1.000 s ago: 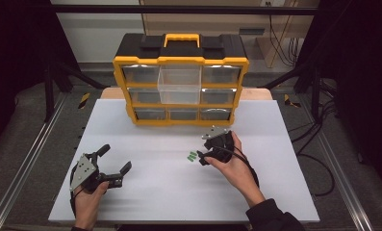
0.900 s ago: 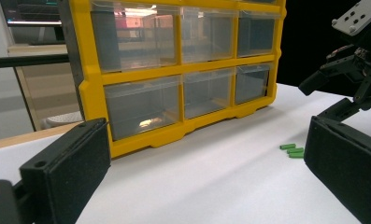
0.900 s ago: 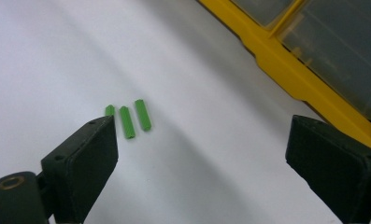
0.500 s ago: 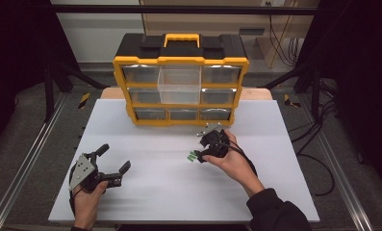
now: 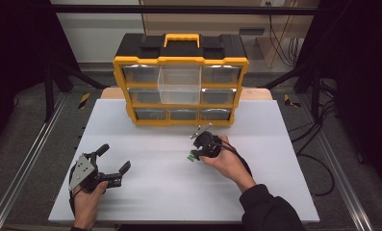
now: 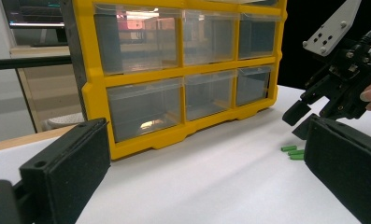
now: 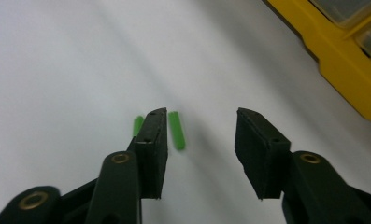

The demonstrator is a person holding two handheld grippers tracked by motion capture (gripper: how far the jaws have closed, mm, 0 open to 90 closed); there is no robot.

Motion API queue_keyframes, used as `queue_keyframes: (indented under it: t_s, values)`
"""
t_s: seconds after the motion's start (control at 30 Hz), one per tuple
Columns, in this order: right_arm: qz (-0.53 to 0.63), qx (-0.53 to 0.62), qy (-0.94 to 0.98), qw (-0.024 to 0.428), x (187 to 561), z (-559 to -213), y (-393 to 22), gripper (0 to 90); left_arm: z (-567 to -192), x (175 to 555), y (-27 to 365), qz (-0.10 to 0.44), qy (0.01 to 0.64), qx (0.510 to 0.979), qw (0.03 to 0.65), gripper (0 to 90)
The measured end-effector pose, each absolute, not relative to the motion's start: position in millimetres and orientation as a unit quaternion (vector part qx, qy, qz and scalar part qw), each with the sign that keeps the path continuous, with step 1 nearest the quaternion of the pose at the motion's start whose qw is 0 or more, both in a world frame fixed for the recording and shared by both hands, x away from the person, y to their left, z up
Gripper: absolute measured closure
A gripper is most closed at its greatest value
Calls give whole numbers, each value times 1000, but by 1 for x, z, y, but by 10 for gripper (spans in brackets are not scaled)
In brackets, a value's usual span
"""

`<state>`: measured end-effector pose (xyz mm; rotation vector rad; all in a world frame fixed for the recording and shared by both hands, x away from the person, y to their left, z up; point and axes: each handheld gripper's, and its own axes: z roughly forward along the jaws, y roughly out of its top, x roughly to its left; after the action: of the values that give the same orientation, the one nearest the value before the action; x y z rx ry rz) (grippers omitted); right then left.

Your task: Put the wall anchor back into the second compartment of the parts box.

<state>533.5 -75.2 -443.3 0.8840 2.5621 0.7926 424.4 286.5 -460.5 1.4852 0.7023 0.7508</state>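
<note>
Near the desk's [image 5: 145,202] front left corner, the left tongs [image 5: 112,162] rest in the person's hand with their jaws wide apart and nothing between them; they play no part in the work yet. Toward the middle of the white desk, well in front of the yellow plastic drawer cabinet [image 5: 181,86] with clear drawers standing at the far edge, lie the small green plastic sticks [image 5: 192,157], still loose on the surface. The right tongs [image 7: 201,126] hang just over them, jaws half apart and having just been closing. In the right gripper view one green stick [image 7: 176,130] lies between the jaws, just beside the left pad, and another sits outside it; nothing is pinched yet. One clear middle drawer [image 5: 179,85] in the top row stands pulled out. Judged from this, the pick-up is only beginning: gripping, lifting and stowing the sticks all remain.
</note>
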Motion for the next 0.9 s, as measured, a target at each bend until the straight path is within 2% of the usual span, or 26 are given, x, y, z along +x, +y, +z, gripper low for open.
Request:
queue_keyframes:
  t_s: [0.2, 0.57, 0.67, 0.9]
  values:
    - [284, 320, 892, 144, 536, -445, -72, 654, -460, 424, 286, 326, 304, 647, 619, 3]
    - [286, 343, 885, 129, 542, -455, -70, 731, -460, 424, 286, 326, 305, 646, 619, 4]
    - [292, 350, 883, 113, 542, -457, -70, 740, -460, 424, 287, 327, 306, 645, 619, 4]
    - [287, 340, 888, 117, 543, -462, -66, 765, -460, 424, 286, 326, 305, 646, 619, 4]
